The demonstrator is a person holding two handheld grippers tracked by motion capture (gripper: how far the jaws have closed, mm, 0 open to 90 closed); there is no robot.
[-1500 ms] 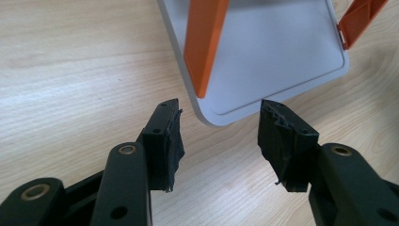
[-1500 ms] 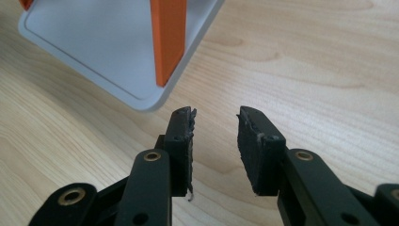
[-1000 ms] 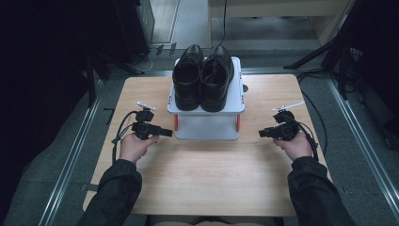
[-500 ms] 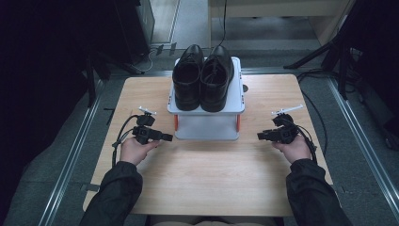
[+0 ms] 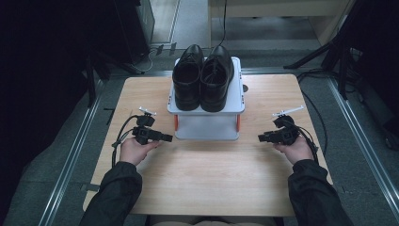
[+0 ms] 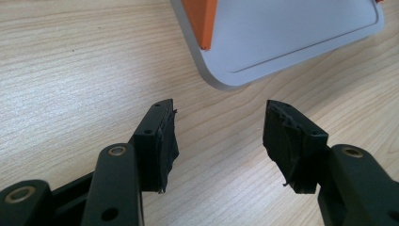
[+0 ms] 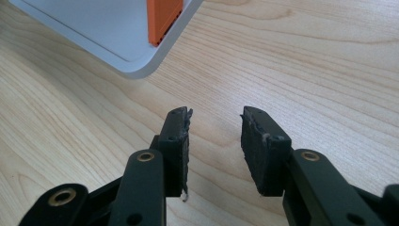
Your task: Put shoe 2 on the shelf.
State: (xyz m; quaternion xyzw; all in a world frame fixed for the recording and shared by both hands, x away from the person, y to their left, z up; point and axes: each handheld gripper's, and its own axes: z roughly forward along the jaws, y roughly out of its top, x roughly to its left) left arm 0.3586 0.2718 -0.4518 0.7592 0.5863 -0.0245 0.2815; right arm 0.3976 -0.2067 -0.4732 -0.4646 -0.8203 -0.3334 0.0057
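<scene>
**Both grippers empty beside the shoe stand**

Our left gripper [image 5: 165, 138] and right gripper [image 5: 261, 138] have just been opening, nothing between the jaws. The stand [image 5: 205, 127] sits between them, shoes [image 5: 203, 77] on top at the far side. We risk tipping it by catching a corner. The gripper views show the orange legs [image 6: 200, 21] close up; the high view shows the shoes.

The light wooden table [image 5: 207, 179] sits on a grey floor [image 5: 362, 141]. Metal floor rails [image 5: 70, 165] run at nine and three o'clock. Black tripod legs [image 5: 320, 54] stand at two o'clock.
</scene>
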